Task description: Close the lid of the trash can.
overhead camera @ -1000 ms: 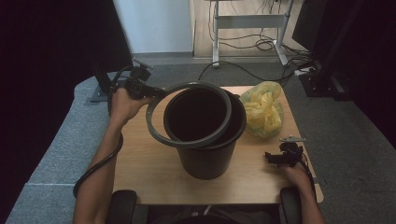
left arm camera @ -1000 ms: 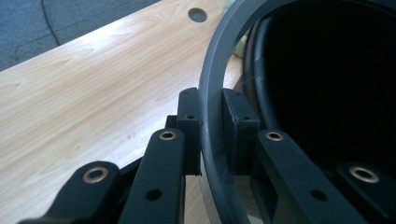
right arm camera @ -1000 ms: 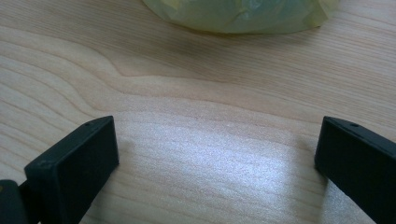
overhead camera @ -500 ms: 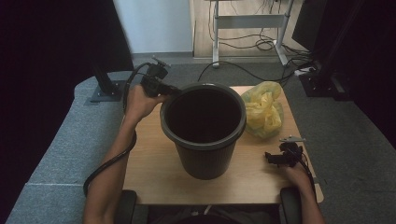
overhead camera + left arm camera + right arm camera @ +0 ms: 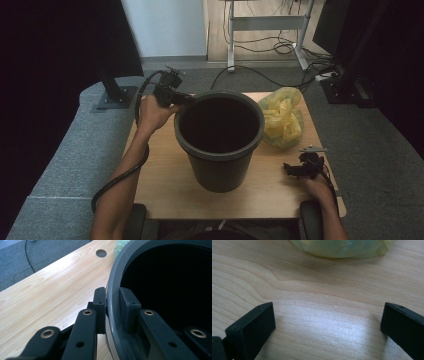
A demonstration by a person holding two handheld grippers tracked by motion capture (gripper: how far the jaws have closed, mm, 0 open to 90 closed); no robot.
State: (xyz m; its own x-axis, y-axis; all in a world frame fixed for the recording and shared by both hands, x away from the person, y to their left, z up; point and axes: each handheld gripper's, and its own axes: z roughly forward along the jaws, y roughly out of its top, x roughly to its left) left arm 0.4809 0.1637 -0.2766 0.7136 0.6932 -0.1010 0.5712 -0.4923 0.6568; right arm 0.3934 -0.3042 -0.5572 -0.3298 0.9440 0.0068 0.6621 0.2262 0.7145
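My left tool (image 5: 112, 312) straddles the rim of the bin (image 5: 220, 165) mid-worktop (image 5: 165, 185), jaws just easing, while my right tool (image 5: 327, 325) rests wide, empty, near-right.

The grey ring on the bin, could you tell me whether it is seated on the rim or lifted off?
Seated: the ring lies level around the bin mouth, with the left gripper jaws straddling it.
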